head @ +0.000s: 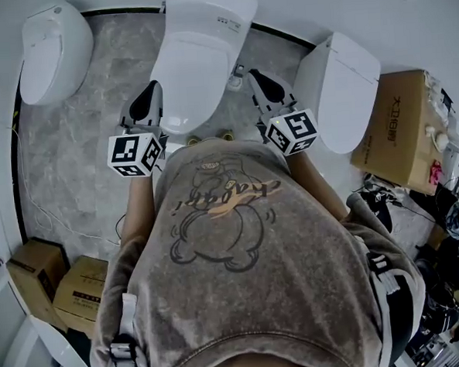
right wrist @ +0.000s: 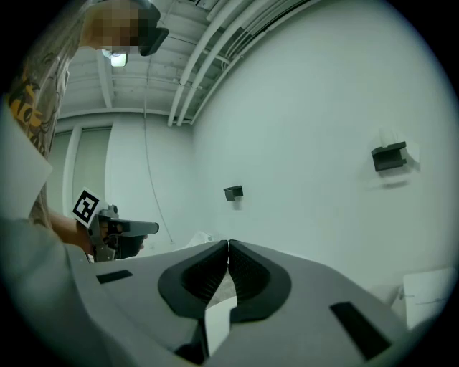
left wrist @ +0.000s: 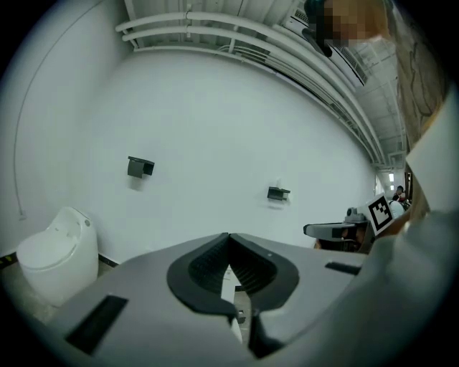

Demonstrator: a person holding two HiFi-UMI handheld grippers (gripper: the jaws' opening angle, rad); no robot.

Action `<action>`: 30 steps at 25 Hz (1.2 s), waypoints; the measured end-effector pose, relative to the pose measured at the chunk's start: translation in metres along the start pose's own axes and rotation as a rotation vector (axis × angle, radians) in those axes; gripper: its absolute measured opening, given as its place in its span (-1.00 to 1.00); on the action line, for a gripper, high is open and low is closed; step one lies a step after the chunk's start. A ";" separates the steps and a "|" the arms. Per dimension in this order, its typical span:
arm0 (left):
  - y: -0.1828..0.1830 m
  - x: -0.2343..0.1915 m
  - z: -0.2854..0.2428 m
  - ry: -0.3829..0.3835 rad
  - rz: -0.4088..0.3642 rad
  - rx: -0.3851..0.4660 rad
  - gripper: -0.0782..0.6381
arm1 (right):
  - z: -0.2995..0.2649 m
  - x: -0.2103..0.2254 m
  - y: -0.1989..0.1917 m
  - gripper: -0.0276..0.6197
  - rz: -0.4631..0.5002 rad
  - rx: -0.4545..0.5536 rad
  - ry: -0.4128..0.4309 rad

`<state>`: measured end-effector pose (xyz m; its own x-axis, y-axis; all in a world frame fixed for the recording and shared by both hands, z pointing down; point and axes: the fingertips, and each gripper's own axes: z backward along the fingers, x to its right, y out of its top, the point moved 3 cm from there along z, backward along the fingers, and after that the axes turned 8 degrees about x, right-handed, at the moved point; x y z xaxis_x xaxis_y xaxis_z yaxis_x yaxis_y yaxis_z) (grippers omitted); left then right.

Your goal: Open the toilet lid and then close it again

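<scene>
The middle white toilet stands straight ahead of me with its oval lid (head: 194,68) lying flat and closed. My left gripper (head: 153,86) hovers at the lid's left side, and my right gripper (head: 251,74) at its right side. Neither touches the lid. Seen along its own jaws, the left gripper (left wrist: 229,235) has its dark pads meeting at the tips with nothing between them. The right gripper (right wrist: 228,244) looks the same, shut and empty. Both point roughly level at the white wall, so the toilet is hidden in both gripper views.
Another white toilet (head: 51,50) stands at the left and a third toilet (head: 340,87) at the right. A large cardboard box (head: 397,130) sits at the far right, and smaller boxes (head: 61,282) at the lower left. The floor (head: 65,165) is grey marble.
</scene>
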<state>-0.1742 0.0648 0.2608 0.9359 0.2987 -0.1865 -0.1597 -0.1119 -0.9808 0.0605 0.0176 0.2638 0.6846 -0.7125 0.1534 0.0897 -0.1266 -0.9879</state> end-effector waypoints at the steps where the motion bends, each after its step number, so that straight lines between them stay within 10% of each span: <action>1: -0.003 -0.002 -0.001 0.007 -0.010 0.001 -0.76 | -0.002 -0.001 -0.003 -0.82 0.000 -0.004 -0.002; 30: -0.006 -0.009 0.000 0.075 0.004 -0.002 -0.76 | -0.015 0.003 -0.009 -0.82 -0.001 -0.023 0.011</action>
<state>-0.1818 0.0625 0.2684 0.9561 0.2267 -0.1858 -0.1632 -0.1148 -0.9799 0.0510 0.0063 0.2736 0.6768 -0.7197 0.1551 0.0736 -0.1434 -0.9869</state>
